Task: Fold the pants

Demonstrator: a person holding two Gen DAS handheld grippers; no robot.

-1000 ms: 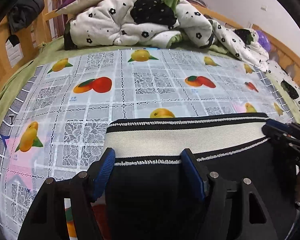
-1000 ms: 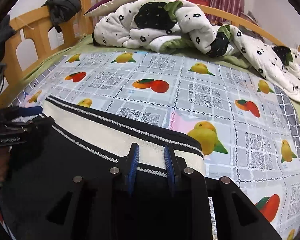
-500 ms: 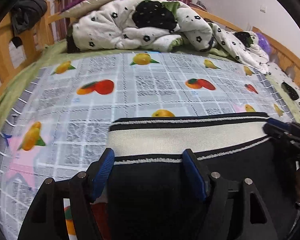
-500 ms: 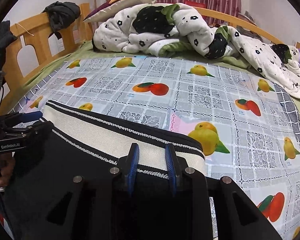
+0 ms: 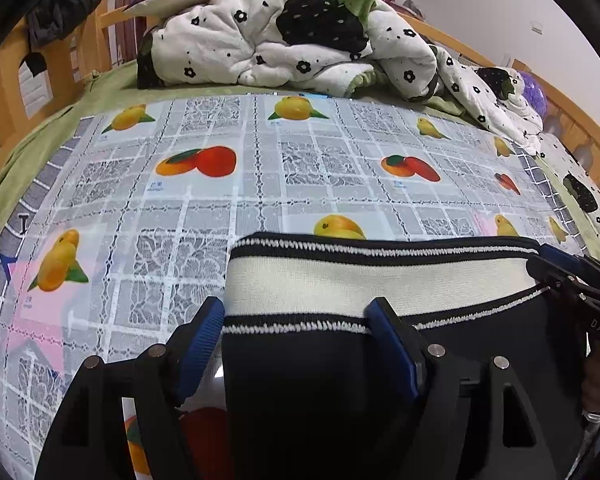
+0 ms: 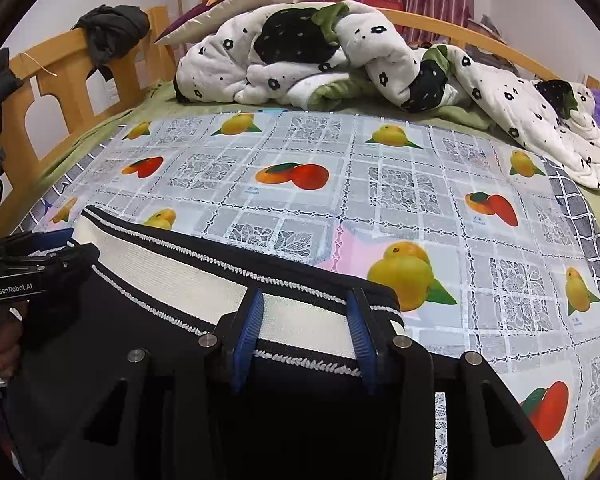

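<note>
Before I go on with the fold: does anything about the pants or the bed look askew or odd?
Nothing stands out. The black pants lie flat on the fruit-print cloth, their cream waistband straight and unbunched. The left gripper and right gripper are both opening over the band. The rumpled quilt sits well behind.
</note>
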